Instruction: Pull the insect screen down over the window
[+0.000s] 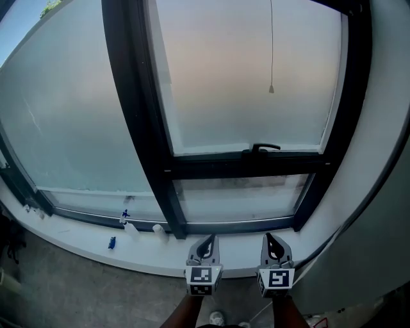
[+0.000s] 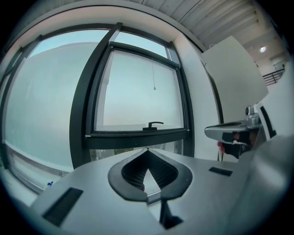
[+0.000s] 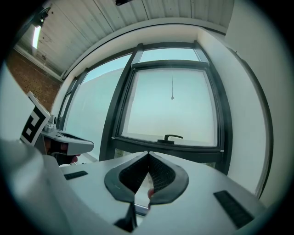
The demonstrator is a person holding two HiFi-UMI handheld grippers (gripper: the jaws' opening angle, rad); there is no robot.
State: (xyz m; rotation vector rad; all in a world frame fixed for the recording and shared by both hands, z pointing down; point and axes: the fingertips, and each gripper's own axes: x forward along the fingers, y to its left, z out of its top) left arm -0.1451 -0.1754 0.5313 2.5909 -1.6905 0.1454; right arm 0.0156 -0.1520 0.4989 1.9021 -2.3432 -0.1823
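- The left gripper and right gripper are closed together; nothing is held.
- The far cord is not reached yet.
- The screen, it seems, is left to be pulled down.

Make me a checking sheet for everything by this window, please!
Surface: white window sill.
Job's things: pull cord hangs before the right pane; handle on the crossbar; screen itself not made out.
Clutter: spray bottle, small white bottle, blue thing on the sill's left.
Grippers: left gripper and right gripper shut, empty, short of the window.
Cables: dark line down the right wall, maybe a cable.
Surroundings: grey floor, ribbed ceiling.
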